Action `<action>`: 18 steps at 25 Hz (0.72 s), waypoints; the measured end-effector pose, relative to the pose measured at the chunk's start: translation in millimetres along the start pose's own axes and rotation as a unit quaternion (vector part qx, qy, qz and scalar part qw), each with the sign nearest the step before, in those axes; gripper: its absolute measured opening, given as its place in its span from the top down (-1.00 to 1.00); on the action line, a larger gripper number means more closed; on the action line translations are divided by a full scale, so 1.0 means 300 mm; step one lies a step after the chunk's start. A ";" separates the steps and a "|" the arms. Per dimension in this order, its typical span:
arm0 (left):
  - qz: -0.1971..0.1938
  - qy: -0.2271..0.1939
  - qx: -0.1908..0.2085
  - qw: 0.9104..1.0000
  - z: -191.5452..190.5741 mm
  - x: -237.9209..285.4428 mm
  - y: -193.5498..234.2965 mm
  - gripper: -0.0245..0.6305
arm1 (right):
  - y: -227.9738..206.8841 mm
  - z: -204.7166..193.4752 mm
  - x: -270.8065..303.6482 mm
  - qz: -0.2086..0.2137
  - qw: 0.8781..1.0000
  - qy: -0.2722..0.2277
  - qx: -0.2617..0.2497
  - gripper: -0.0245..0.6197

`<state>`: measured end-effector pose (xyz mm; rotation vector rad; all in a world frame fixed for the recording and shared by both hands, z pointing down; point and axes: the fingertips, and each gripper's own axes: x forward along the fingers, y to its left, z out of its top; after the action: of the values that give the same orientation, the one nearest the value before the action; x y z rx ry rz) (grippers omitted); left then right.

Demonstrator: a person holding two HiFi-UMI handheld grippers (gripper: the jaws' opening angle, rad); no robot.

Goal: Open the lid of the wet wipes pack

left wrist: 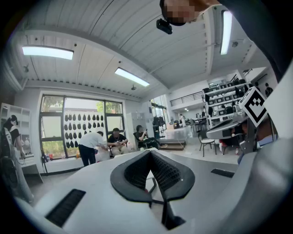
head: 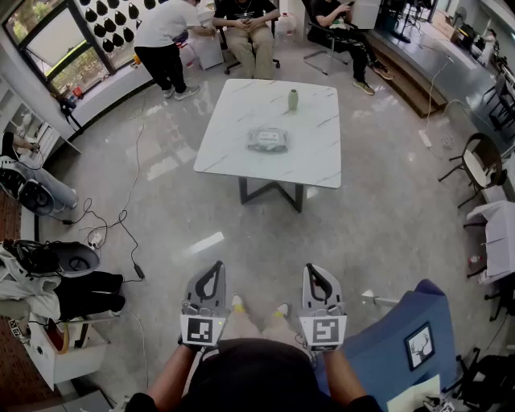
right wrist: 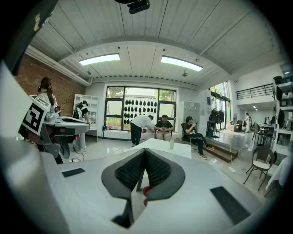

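The wet wipes pack [head: 268,140] lies flat in the middle of a white marble-look table [head: 233,145], far ahead of me in the head view. A pale green bottle [head: 294,100] stands behind it, and shows small in the right gripper view as the bottle [right wrist: 172,144] on the table [right wrist: 158,146]. My left gripper [head: 216,267] and right gripper [head: 311,269] hang side by side close to my body, well short of the table. Both are shut with nothing between the jaws; the left gripper [left wrist: 150,152] and right gripper [right wrist: 144,150] have their tips pressed together.
A stretch of glossy grey floor [head: 265,241] lies between me and the table. Three people [head: 249,24] sit or stand beyond its far edge. Cables [head: 121,225] and bags [head: 48,273] lie at left, a blue chair [head: 394,338] stands close at right, and another chair [head: 481,165] stands further right.
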<state>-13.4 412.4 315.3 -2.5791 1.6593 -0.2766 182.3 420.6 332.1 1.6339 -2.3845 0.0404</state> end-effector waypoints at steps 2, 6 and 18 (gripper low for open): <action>-0.003 -0.001 -0.002 1.000 -0.009 -0.008 0.032 0.87 | 0.017 0.006 0.012 -0.003 1.000 0.003 -0.007 0.92; -0.006 -0.009 -0.025 1.000 -0.035 0.044 0.123 0.87 | 0.036 0.044 0.089 -0.013 1.000 -0.006 -0.006 0.92; -0.026 -0.005 -0.030 0.999 -0.118 0.079 0.402 0.87 | 0.157 0.156 0.165 -0.076 0.997 -0.017 0.004 0.92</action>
<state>-118.4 342.2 334.8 -2.6660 1.6224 -0.2199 113.2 385.2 303.3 1.8280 -2.2806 -0.0062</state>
